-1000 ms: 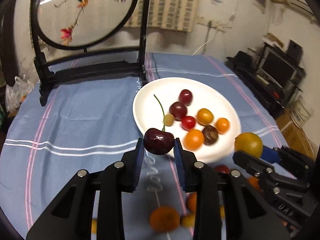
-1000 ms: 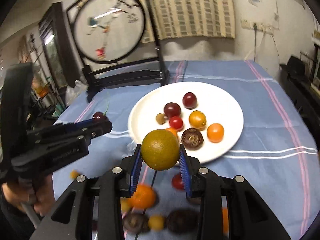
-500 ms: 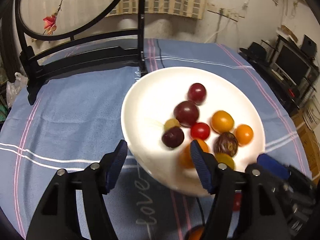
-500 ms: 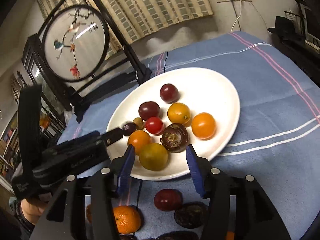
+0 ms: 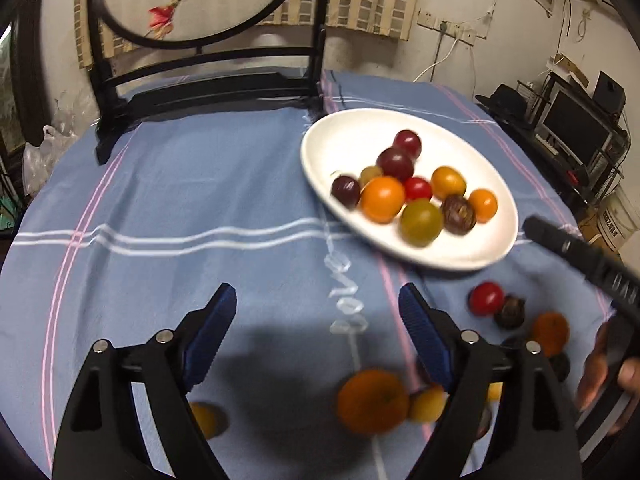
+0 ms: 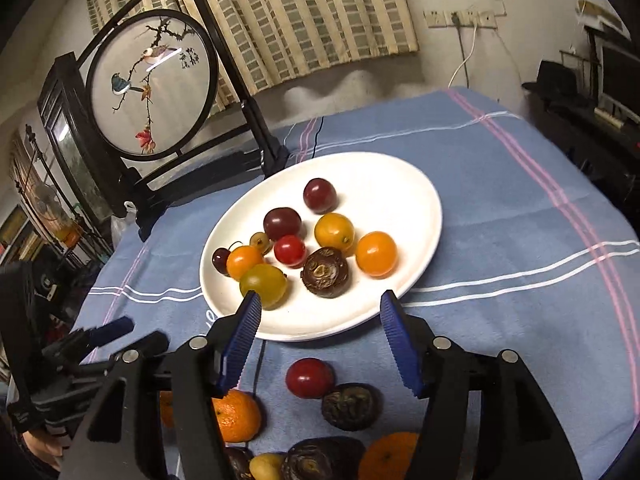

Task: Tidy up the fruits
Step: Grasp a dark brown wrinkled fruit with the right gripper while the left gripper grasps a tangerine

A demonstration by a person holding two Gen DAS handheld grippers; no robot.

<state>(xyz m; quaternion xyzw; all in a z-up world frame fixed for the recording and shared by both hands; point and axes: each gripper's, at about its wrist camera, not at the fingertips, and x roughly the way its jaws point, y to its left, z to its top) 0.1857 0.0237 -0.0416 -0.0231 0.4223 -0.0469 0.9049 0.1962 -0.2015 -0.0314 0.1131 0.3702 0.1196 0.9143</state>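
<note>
A white plate (image 5: 352, 136) (image 6: 392, 184) on the blue cloth holds several small fruits, among them a dark cherry (image 5: 345, 191) (image 6: 221, 258) at its left edge and a yellow-green fruit (image 5: 421, 222) (image 6: 263, 284) near its front rim. My left gripper (image 5: 316, 340) is open and empty, over bare cloth left of and before the plate. My right gripper (image 6: 320, 340) is open and empty, just before the plate's front rim. Loose fruits lie on the cloth near me: a red tomato (image 6: 309, 377) (image 5: 486, 299), a mandarin (image 6: 236, 416) (image 5: 372, 400) and dark wrinkled fruits (image 6: 350, 406).
A black-framed round embroidered screen (image 6: 152, 80) (image 5: 208, 80) stands at the table's back left. The right gripper's body (image 5: 584, 260) crosses the left wrist view at right; the left gripper (image 6: 72, 360) shows at the lower left of the right wrist view. Shelves and a monitor (image 5: 572, 128) stand beyond the table's right edge.
Both grippers opened: the cherry and the yellow-green fruit now lie on the plate. Both grippers have drawn back from the plate toward the loose fruits, the left one moving leftward.
</note>
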